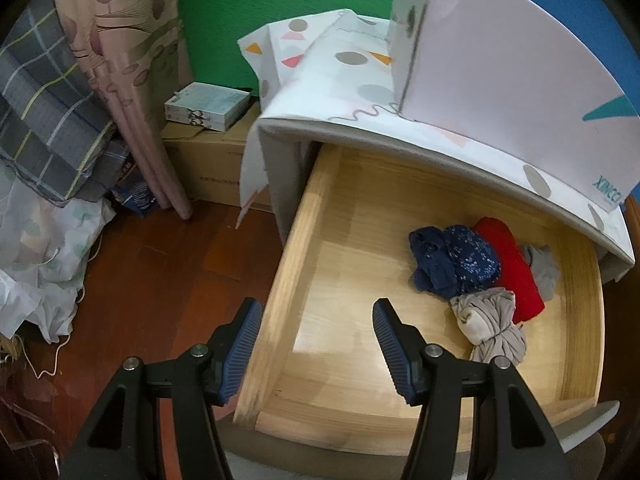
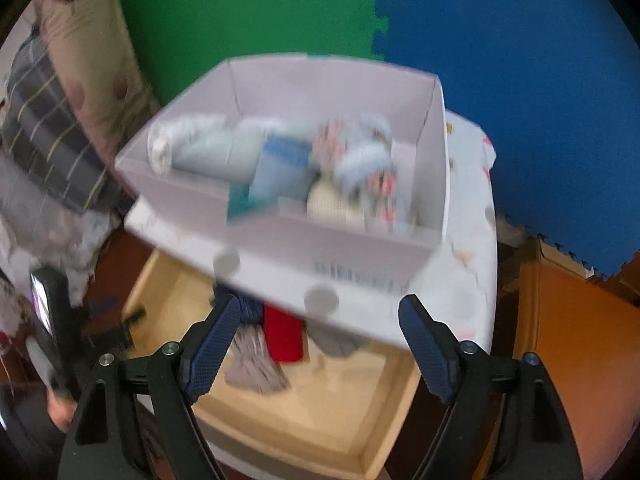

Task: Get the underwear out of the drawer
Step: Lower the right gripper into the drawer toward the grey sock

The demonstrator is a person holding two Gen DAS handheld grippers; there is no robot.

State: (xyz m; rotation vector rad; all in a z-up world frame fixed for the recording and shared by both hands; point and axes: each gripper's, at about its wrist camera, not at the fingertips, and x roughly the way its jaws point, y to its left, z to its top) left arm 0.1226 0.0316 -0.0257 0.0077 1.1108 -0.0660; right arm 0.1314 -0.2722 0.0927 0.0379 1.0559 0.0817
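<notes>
1. Step in hand, as judged: reaching into the open drawer (image 1: 360,240) for the next piece of underwear. The pile lies toward the drawer's back right: a navy piece (image 1: 454,258), a red piece (image 1: 510,264), a grey piece (image 1: 542,266) and a beige twisted piece (image 1: 492,324), all touching one another.
2. The left tool (image 1: 316,348) hangs with its jaws spread and nothing between them; its left pad sits outside the drawer's side wall, its right pad over bare drawer floor, and the pile lies at about 2 o'clock from it.
3. The right tool (image 2: 320,348) is also spread and empty. In the blurred right wrist view the same garments show just beyond and between its pads: the red piece (image 2: 284,334) near 12 o'clock, the beige one (image 2: 254,360) at 10 o'clock.
4. To do it well: single out one piece, probably the beige one at the front of the pile, since it lies nearest; pinch a thick fold and lift straight up, so that the neighbours do not trail along.
5. Obstruction: the cloth-covered desk (image 1: 460,136) top overhangs the drawer's rear, and the red and grey pieces lie close beneath that edge, so a steep approach from the front is advisable.
6. Surroundings: a pale box (image 2: 280,184) holding rolled garments stands on the desk top at 12 o'clock. A curtain (image 1: 128,60), stacked cartons (image 1: 208,106) and a wooden floor (image 1: 160,264) lie at 10 o'clock, well apart.
</notes>
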